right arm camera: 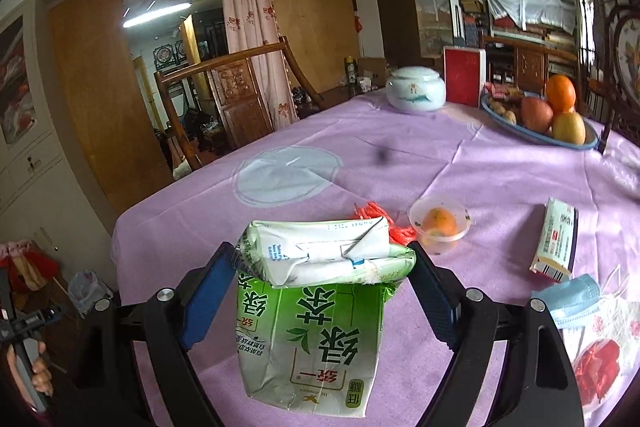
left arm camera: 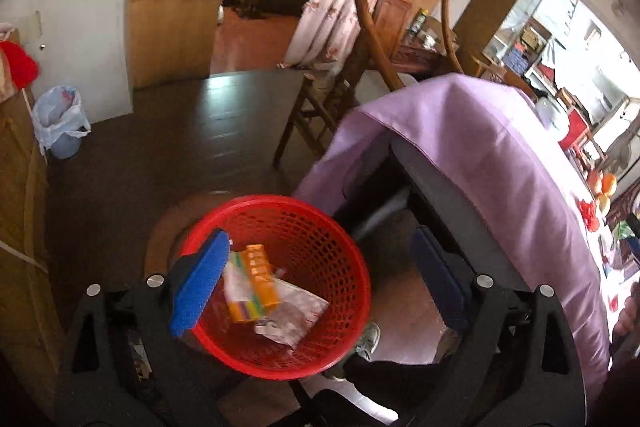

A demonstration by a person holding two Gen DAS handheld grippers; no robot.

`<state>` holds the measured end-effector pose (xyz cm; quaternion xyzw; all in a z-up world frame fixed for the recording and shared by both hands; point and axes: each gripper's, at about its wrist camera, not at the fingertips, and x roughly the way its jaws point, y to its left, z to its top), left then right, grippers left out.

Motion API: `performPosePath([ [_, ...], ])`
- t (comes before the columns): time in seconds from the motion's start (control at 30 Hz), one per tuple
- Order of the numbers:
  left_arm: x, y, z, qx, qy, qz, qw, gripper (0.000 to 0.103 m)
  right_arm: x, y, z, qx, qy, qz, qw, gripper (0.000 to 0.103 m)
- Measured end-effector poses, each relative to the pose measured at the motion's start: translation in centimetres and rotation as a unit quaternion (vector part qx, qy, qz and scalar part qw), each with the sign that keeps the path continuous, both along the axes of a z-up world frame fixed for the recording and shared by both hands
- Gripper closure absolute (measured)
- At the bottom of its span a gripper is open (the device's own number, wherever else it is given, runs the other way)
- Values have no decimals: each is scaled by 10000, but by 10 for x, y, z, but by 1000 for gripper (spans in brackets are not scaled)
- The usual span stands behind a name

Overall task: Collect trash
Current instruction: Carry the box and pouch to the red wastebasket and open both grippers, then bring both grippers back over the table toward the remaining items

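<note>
In the left wrist view, my left gripper (left arm camera: 320, 267) is open and empty above a red mesh basket (left arm camera: 332, 223) on the floor. The basket holds an orange box (left arm camera: 256, 283) and clear plastic wrappers (left arm camera: 292, 315). In the right wrist view, my right gripper (right arm camera: 324, 267) is shut on a crumpled green tea carton (right arm camera: 316, 315) just above the purple tablecloth (right arm camera: 400, 155). Other trash lies on the table: a plastic cup with orange remains (right arm camera: 439, 223), red shreds (right arm camera: 372, 213), a small medicine box (right arm camera: 556, 241), a blue face mask (right arm camera: 576, 301) and a red-printed plastic bag (right arm camera: 600, 359).
A white lidded jar (right arm camera: 416, 89), a red box (right arm camera: 464, 75) and a fruit plate (right arm camera: 544, 135) stand at the table's far side. A wooden chair (right arm camera: 236, 95) stands behind the table. A lined bin (left arm camera: 60, 123) stands by the wall. My shoe (left arm camera: 368, 339) is beside the basket.
</note>
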<state>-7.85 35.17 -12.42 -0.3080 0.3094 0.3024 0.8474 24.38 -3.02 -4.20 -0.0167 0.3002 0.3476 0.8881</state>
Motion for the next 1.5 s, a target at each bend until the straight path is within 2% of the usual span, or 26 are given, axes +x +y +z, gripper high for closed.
performPosePath([
  [0.2,-32,16,14,439,-40,793,9959,7,-29,21,18,400,2,259,9989,19],
  [0.4,-60,34,10,434,-152,1462,9882,7,-91,99,30,502,114,1322,9899,19],
  [0.5,-74,40,7,504,-139,1690,9842,7,-124,147,21,324,272,1856,9817,19],
  [0.7,-90,57,-3,399,-14,1859,9817,7,-177,239,-22,-200,641,2616,9628,18],
  [0.77,-95,63,-6,300,-30,1906,9812,7,-188,263,-37,-364,784,2741,9578,8],
  [0.87,-100,68,-6,195,-64,1898,9816,7,-197,282,-51,-583,819,2665,9586,6],
  [1.0,-100,65,-5,249,-63,1915,9812,7,-202,273,-52,-668,725,2649,9592,6],
  [1.07,-97,61,-4,262,-83,1847,9824,7,-198,256,-44,-640,577,2508,9642,6],
  [1.23,-85,45,3,350,-94,1608,9863,7,-176,212,-25,-384,539,2170,9739,6],
  [1.5,-57,-2,30,909,41,1036,9905,7,-145,131,8,-118,220,1484,9886,6],
])
